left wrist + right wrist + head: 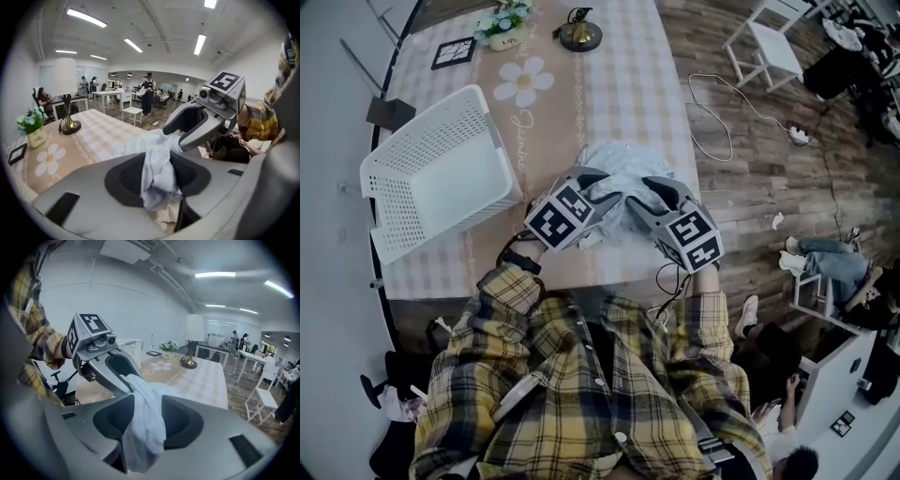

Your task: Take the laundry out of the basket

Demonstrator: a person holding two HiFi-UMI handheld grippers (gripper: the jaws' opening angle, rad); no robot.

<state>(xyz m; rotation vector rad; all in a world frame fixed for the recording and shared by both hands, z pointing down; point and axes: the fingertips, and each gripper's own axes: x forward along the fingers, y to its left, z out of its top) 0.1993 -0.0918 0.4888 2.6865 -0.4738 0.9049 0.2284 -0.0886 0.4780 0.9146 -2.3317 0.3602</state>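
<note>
Reading first: white flower pot (506, 39) at 11 o'clock carries a short word, looks like "Life". Cursive script on the tablecloth (619, 75) beside the daisy print (523, 82) is too small to read. Marker cubes (558, 217) show b/w square codes, no letters. L gripper (602, 187) & R gripper (649, 192) are each clenched on the same garment (619, 161): pale blue, thin, crumpled, bunched btwn dark ribbed pads (126, 176), over the table's 6 o'clock edge. Basket (412, 159) is white plastic w/ perforated walls, rectangular, tipped on its side at 9 o'clock, apart from the garment.
</note>
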